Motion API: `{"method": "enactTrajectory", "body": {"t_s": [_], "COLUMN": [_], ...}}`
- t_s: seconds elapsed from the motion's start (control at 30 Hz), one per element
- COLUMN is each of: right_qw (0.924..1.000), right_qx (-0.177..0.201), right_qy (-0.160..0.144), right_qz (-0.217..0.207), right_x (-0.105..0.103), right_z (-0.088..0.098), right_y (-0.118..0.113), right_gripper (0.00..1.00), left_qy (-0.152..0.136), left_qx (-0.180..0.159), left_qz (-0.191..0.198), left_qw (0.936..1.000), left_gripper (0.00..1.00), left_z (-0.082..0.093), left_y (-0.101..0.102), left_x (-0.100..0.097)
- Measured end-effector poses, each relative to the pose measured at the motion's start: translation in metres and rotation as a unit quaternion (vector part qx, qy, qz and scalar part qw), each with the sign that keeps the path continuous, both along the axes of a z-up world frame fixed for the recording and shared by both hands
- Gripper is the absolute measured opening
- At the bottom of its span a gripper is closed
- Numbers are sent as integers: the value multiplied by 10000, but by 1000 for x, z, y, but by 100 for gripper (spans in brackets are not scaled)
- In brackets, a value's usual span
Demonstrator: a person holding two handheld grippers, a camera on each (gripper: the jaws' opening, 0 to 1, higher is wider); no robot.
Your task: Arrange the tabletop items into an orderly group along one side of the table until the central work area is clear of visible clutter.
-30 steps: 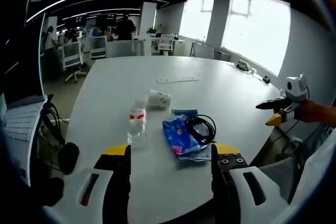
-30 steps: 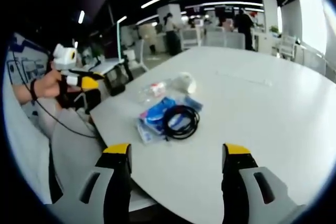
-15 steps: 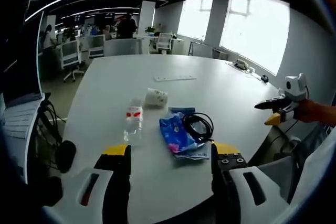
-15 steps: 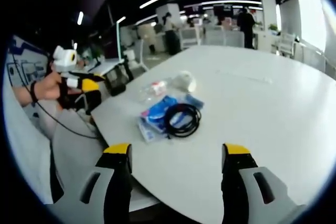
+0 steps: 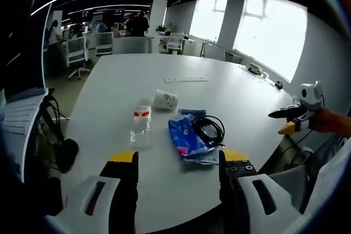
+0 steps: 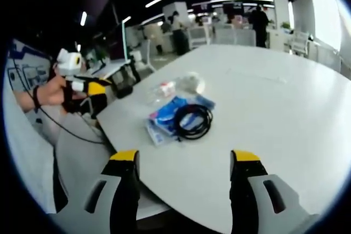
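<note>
a broad white table [image 5: 230, 89] in an open-plan office with bright windows and desk chairs holds, left to right, a plastic bottle [image 5: 140, 124], a crumpled paper cup [image 5: 164, 100], and a blue packet [image 5: 186, 141] under a coiled black cable [image 5: 209, 130]. left gripper [image 5: 178, 160] and right gripper [image 6: 185, 160] hover spread, empty.
</note>
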State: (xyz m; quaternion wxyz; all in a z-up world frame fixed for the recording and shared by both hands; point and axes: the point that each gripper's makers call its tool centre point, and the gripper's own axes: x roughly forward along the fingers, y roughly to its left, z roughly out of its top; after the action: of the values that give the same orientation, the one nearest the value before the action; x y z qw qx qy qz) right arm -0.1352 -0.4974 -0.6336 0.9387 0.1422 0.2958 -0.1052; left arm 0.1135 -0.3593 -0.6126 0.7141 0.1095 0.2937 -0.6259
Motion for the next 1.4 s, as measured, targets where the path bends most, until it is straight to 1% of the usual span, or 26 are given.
{"method": "enactTrajectory", "body": {"t_s": [0.03, 0.17, 0.23, 0.33, 0.43, 0.57, 0.63, 0.7, 0.77, 0.97, 1.13, 1.4], "right_qw": [10000, 10000, 9999, 9999, 9999, 9998, 9998, 9998, 9998, 9996, 9994, 9986], "right_qx": [14, 59, 70, 82, 120, 153, 150, 175, 170, 251, 302, 422], "right_qy": [13, 43, 76, 97, 74, 127, 94, 40, 22, 76, 136, 316], "right_qz": [0, -17, -5, -25, -89, -80, -64, -63, -93, -141, -127, 97], "right_x": [0, -1, -2, -2, -2, -1, 1, 3, 4, 9, 12, 14], "right_z": [-1, -3, -5, -5, -5, -9, -9, -8, -8, -12, -17, -28], "right_y": [1, 3, 5, 6, 7, 11, 12, 13, 13, 14, 15, 28], "right_gripper": [65, 65, 65, 65, 65, 65, 64, 61, 61, 61, 61, 62], "left_qy": [67, 119, 283, 368, 362, 408, 429, 448, 456, 534, 555, 492], "left_qx": [5, 95, 179, 209, 272, 303, 317, 333, 334, 399, 465, 528], "left_qz": [49, 55, 84, 133, 123, 131, 135, 164, 196, 305, 360, 360], "left_qw": [10000, 9999, 9994, 9990, 9989, 9986, 9985, 9983, 9982, 9973, 9967, 9967], "left_gripper": [59, 58, 58, 57, 57, 57, 56, 56, 56, 53, 53, 52], "left_z": [-2, -9, -17, -23, -27, -31, -33, -35, -36, -44, -51, -56], "left_y": [0, 0, -1, -4, -9, -17, -22, -27, -32, -45, -60, -84], "left_x": [1, 2, 3, 7, 10, 15, 18, 22, 26, 40, 53, 61]}}
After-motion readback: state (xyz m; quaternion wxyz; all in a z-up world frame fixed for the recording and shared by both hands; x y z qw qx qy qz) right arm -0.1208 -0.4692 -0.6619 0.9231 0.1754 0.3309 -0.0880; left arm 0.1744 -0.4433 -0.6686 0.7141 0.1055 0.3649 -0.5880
